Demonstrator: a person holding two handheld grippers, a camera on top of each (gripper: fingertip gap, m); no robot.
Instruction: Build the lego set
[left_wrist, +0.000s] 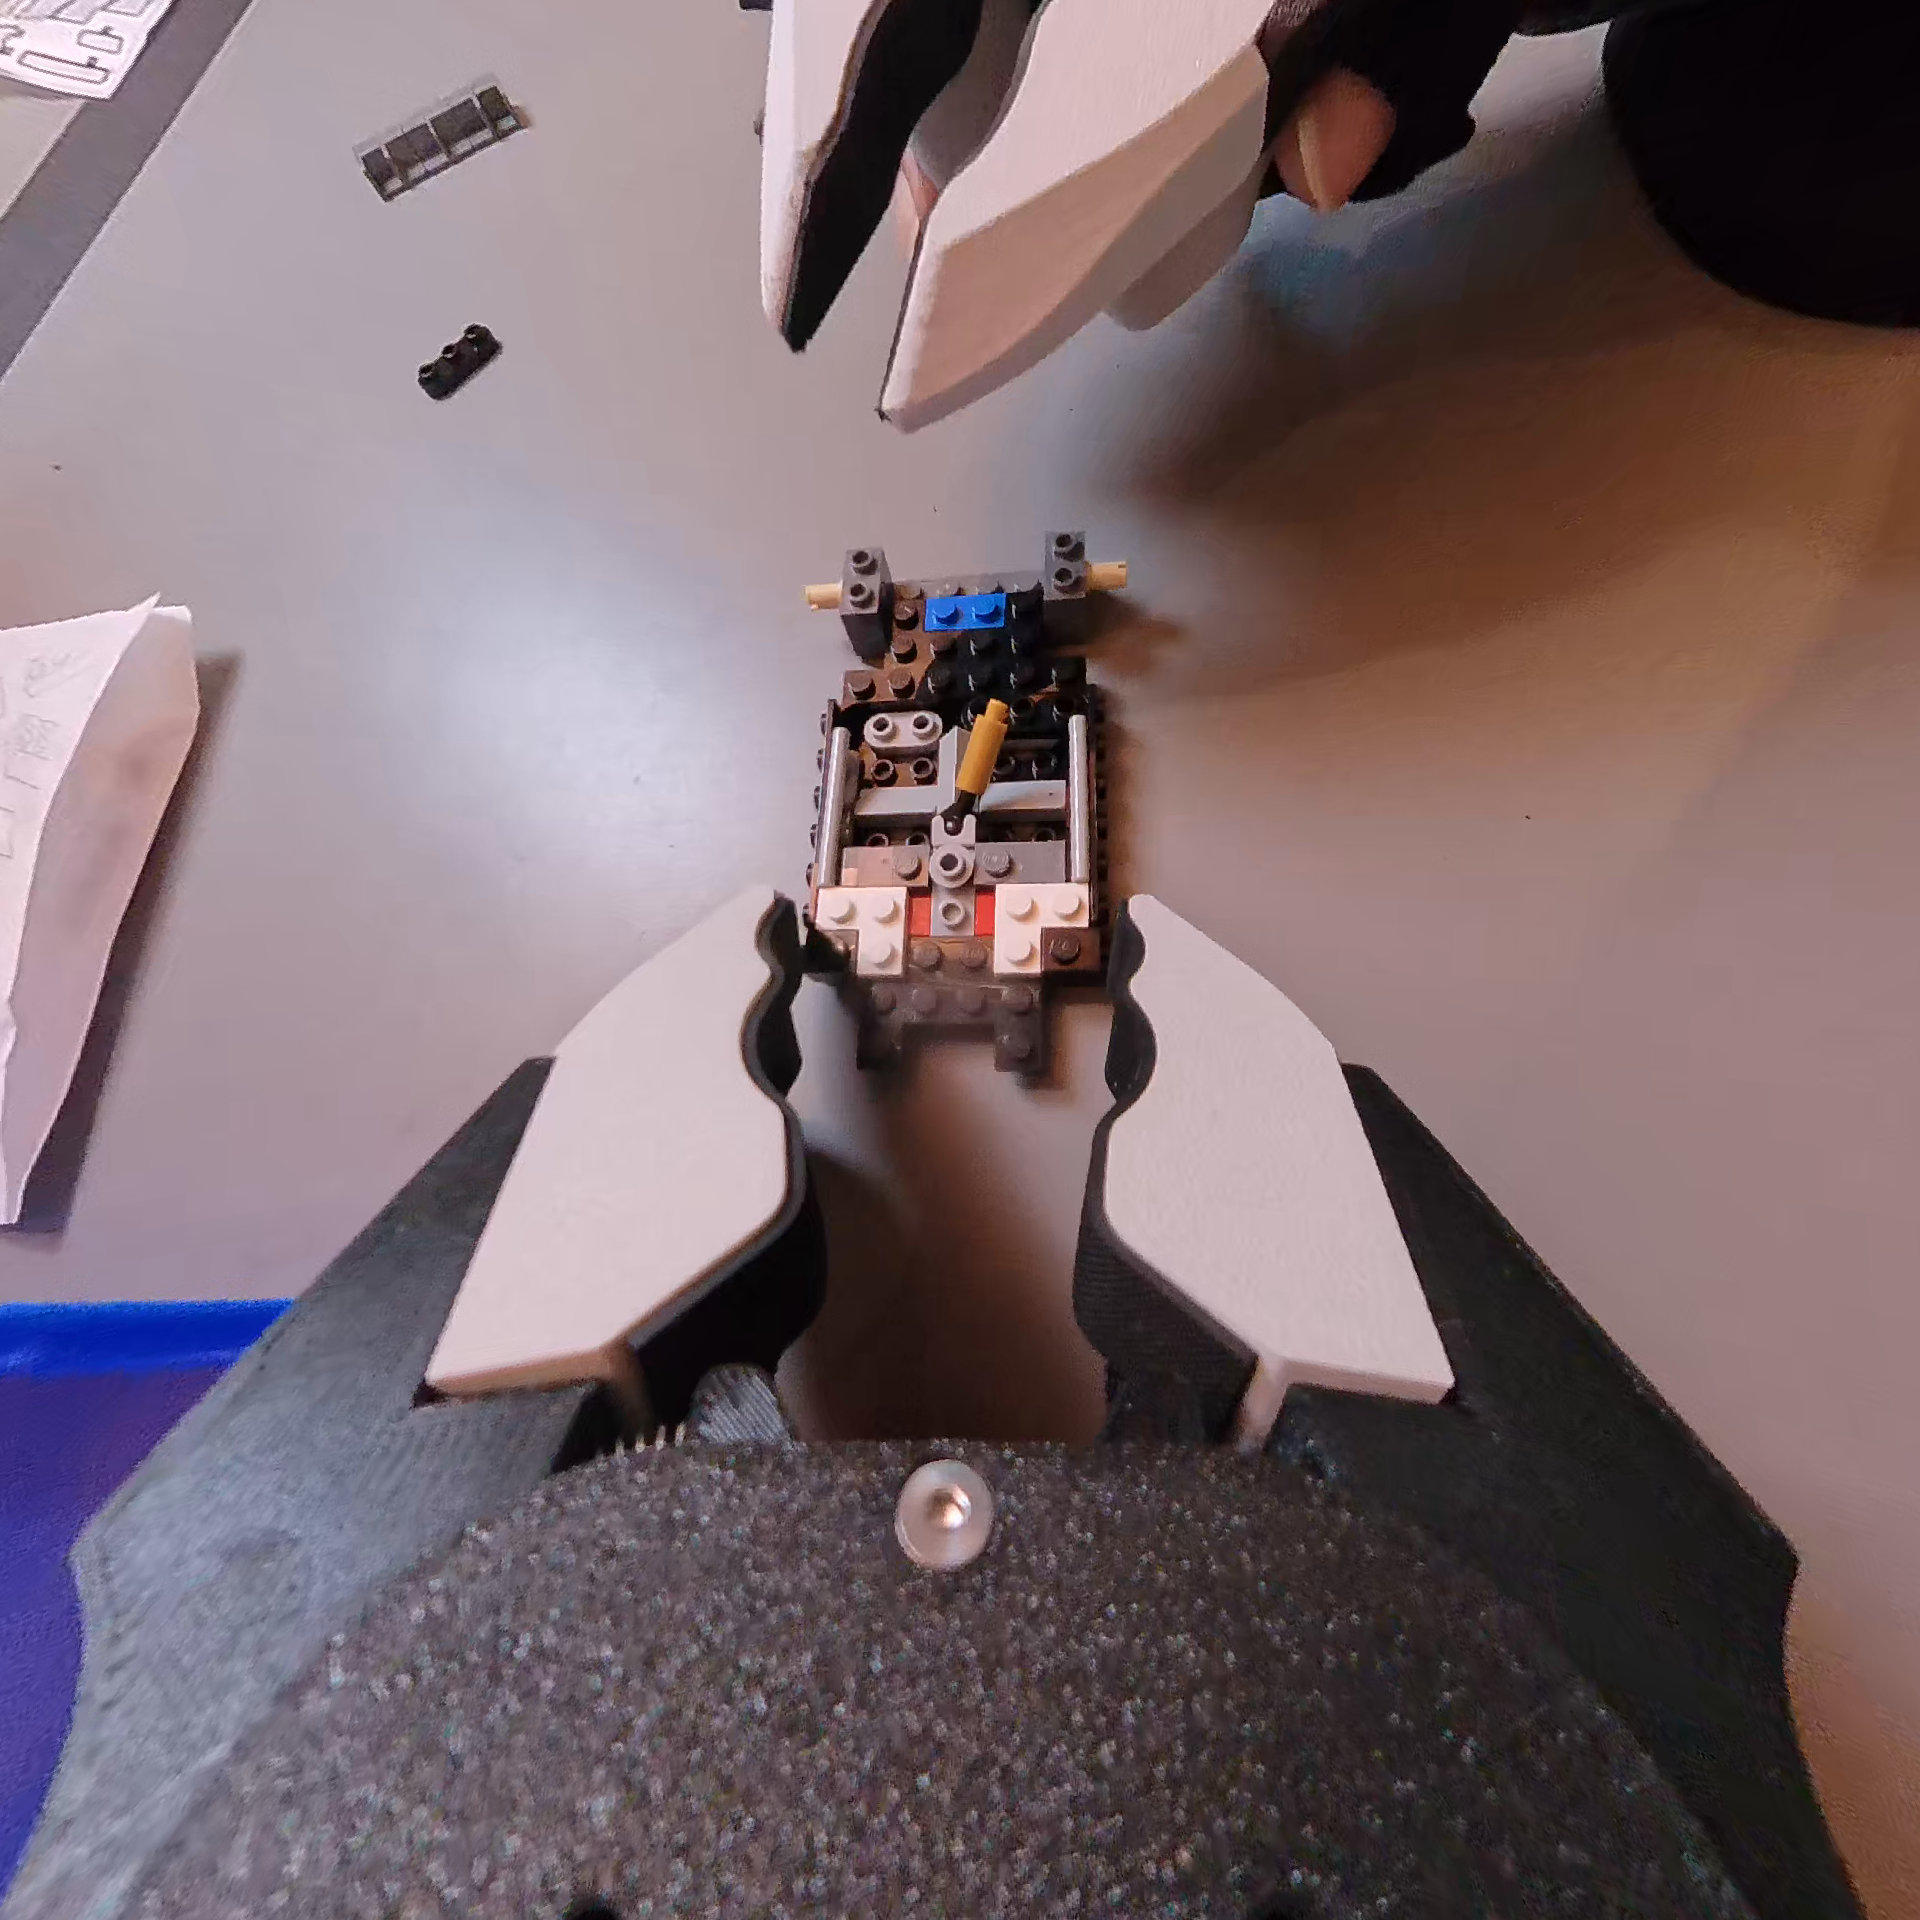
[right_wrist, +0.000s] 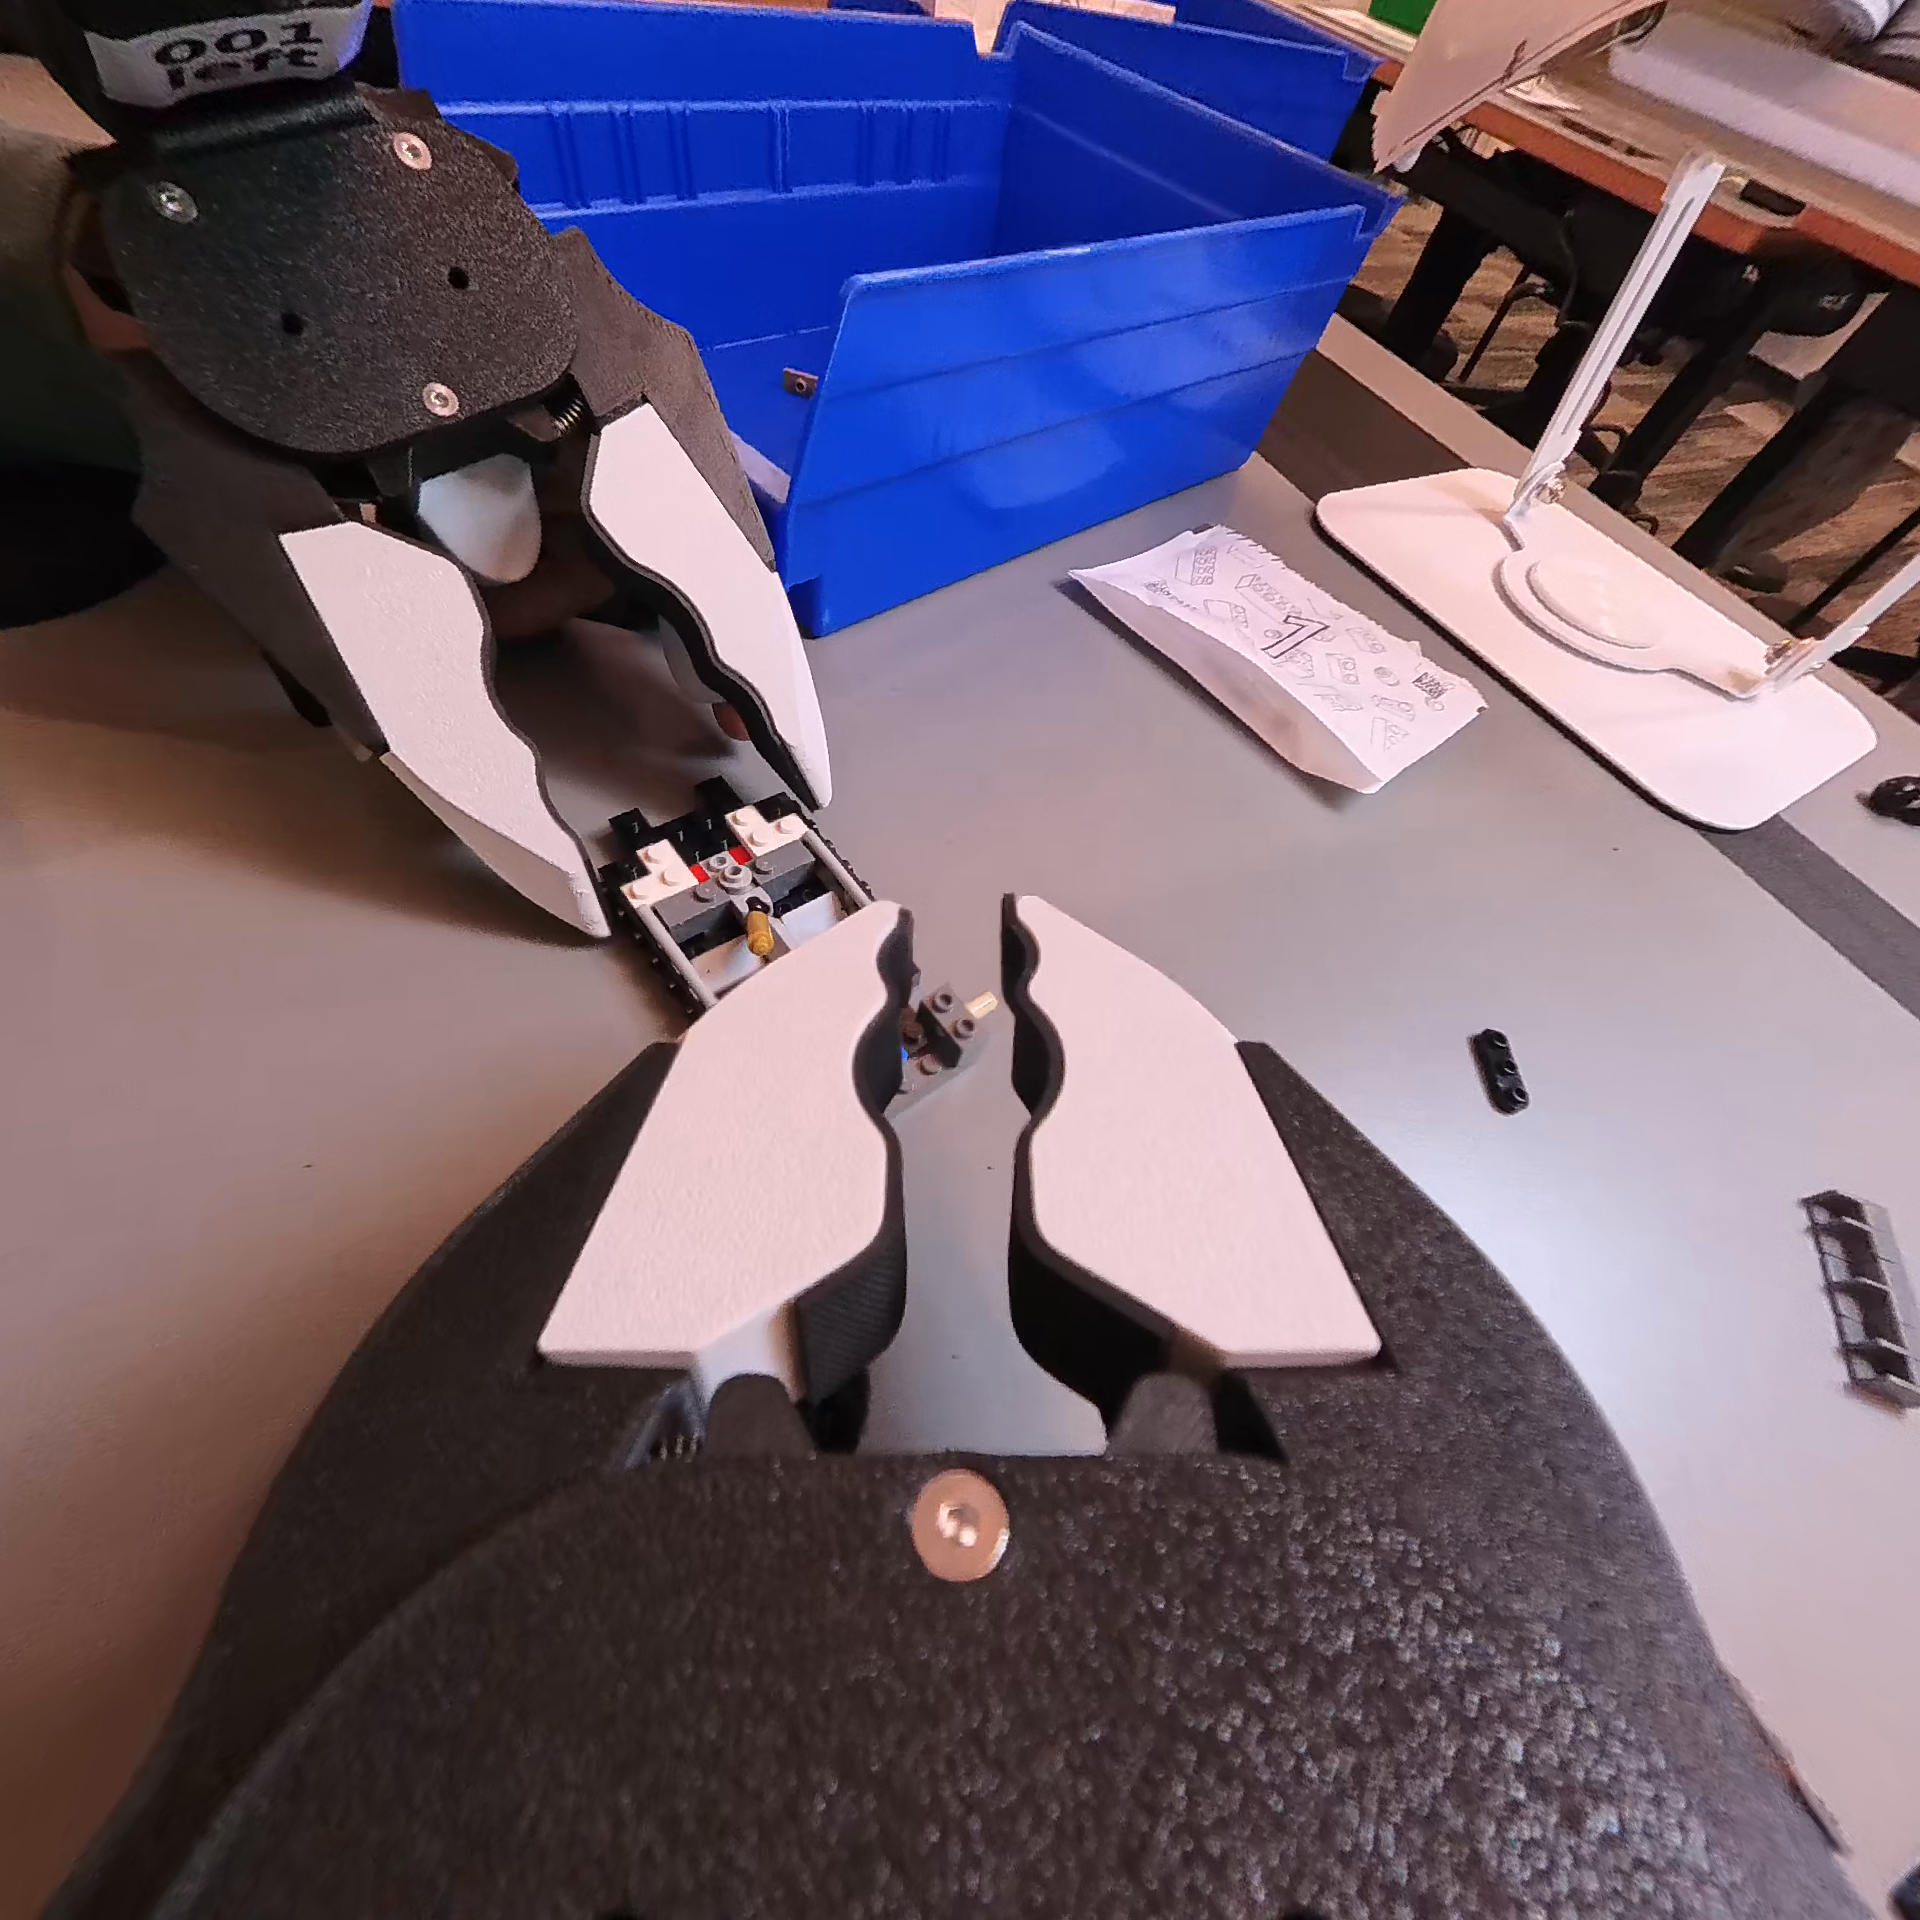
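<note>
Left gripper (left_wrist: 961, 935) open astride a grey-black brick chassis (left_wrist: 961, 790), blue, white and red-studded; right gripper (right_wrist: 956, 935) open above.

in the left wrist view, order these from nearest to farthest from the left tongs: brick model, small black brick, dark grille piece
1. The brick model, straight ahead, its near end between the tips of the open left tongs.
2. The small black brick, farther off, ahead and to the left on the table.
3. The dark grille piece, farthest, beyond the small black brick near the upper left.
</note>
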